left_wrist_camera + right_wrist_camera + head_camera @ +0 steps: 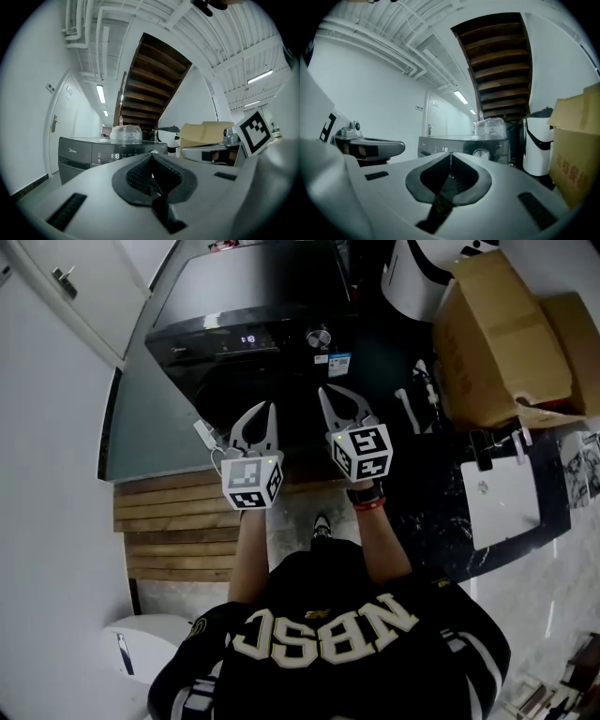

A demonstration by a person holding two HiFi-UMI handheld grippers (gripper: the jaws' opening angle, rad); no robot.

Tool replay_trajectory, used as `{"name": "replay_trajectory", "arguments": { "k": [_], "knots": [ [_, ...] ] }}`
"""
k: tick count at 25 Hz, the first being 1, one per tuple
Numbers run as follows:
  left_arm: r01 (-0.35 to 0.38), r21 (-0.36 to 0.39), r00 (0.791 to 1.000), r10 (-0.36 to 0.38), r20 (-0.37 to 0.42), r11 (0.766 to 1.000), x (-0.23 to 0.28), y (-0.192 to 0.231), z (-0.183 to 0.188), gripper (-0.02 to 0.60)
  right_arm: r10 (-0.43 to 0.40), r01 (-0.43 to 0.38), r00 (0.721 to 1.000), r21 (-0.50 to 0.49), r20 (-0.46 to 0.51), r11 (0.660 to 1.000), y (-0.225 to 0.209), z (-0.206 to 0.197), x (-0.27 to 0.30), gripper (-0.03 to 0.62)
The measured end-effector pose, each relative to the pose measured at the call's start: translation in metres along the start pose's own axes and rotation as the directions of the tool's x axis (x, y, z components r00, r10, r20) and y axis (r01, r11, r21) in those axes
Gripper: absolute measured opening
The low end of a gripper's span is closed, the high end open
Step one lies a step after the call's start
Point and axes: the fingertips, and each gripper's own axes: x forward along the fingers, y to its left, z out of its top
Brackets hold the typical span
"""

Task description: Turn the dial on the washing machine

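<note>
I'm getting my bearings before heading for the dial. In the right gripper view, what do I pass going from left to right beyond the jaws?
In order: left gripper → washing machine display → dial → white container → cardboard box.

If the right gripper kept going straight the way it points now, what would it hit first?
Probably the washer, on its front panel just left of the dial. Nothing shows between it and the shut right gripper, though depth is hard to judge.
</note>
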Motion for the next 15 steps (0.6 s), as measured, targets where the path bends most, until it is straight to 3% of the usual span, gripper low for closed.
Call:
{"name": "replay_trajectory", "arguments": {
  "k": [6, 10, 15],
  "knots": [
    [-0.016, 0.025, 1.0, 0.016, 0.005, 1.0, 0.042, 0.011, -0.008, 0.015, -0.011, 0.011, 1.0, -0.054, -0.005, 0.998, -0.039, -0.003, 0.046, 0.017],
    [-0.023, 0.009, 1.0, 0.023, -0.018, 1.0, 0.058, 0.017, -0.022, 0.015, 0.006, -0.009, 0.999, -0.078, -0.047, 0.997, -0.043, -0.013, 0.062, 0.025],
    [0.009, 0.005, 1.0, -0.009, -0.01, 1.0, 0.083, 0.02, -0.014, 0.015, 0.003, -0.01, 0.998, -0.136, -0.055, 0.991, -0.05, -0.009, 0.083, 0.04]
  ]
}}
